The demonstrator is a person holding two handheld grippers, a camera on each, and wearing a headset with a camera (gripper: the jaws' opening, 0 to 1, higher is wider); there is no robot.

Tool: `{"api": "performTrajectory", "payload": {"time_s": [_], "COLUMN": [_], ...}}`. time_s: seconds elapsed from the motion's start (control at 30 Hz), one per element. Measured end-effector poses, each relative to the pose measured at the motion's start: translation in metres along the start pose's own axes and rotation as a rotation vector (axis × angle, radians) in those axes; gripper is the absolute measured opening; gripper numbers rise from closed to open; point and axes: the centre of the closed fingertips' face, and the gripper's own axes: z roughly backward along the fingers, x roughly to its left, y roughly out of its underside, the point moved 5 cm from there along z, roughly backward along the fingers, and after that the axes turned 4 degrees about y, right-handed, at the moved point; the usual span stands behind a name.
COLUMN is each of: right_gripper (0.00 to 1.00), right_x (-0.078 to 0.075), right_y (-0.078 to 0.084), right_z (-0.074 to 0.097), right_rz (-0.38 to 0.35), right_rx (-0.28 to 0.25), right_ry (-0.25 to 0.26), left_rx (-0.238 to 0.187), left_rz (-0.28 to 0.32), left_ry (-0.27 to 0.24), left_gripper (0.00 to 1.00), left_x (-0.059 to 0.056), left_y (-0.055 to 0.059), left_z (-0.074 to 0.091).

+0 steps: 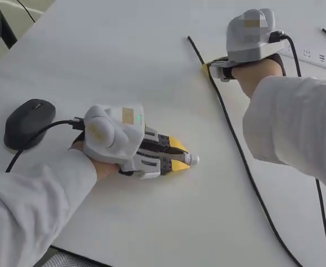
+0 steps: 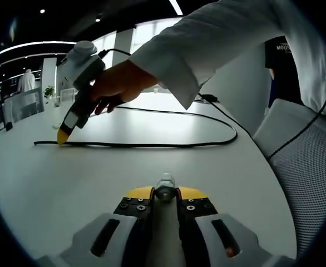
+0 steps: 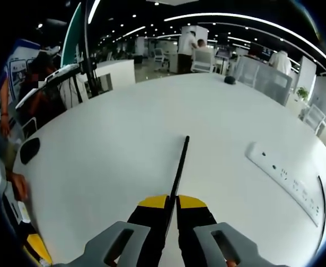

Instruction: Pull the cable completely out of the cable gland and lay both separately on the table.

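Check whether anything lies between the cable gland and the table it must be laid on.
Nothing visible does. The left tool holds the cable gland low over bare table; the mouse lies well behind it, the cable off in the right tool.

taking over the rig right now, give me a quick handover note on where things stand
Left gripper: shut on the cable gland, low at the table.
Right gripper: shut on the black cable a little short of its free end; the rest of the cable lies on the table.
Done: the cable is fully out of the gland, and the two are well apart.
Left: open both grippers so gland and cable lie free on the table.
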Motion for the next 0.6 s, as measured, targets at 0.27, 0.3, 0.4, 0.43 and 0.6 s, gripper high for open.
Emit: {"api": "performTrajectory", "payload": {"time_s": [0.27, 0.3, 0.4, 0.43, 0.6], "right_gripper": [0.03, 0.04, 0.05, 0.06, 0.09], "right_x": [-0.007, -0.007, -0.011, -0.011, -0.012], "right_y": [0.003, 0.003, 0.0, -0.001, -0.006], "right_z": [0.003, 0.003, 0.009, 0.01, 0.018], "right_rz": [0.007, 0.006, 0.001, -0.004, -0.015], "right_rx": [0.013, 0.011, 0.005, 0.003, -0.012], "right_ry": [0.006, 0.006, 0.009, 0.007, 0.005], "left_rx": [0.016, 0.019, 0.016, 0.015, 0.009], "left_rz": [0.014, 0.016, 0.026, 0.028, 0.038], "left_ry": [-0.005, -0.006, -0.012, -0.015, -0.032], "left_gripper": [0.17, 0.17, 0.19, 0.2, 0.25], "left_x": [0.0, 0.0, 0.001, 0.001, 0.004], "left_y": [0.001, 0.001, 0.0, 0.0, -0.006], "left_z": [-0.002, -0.002, -0.001, -0.001, 0.003]}}
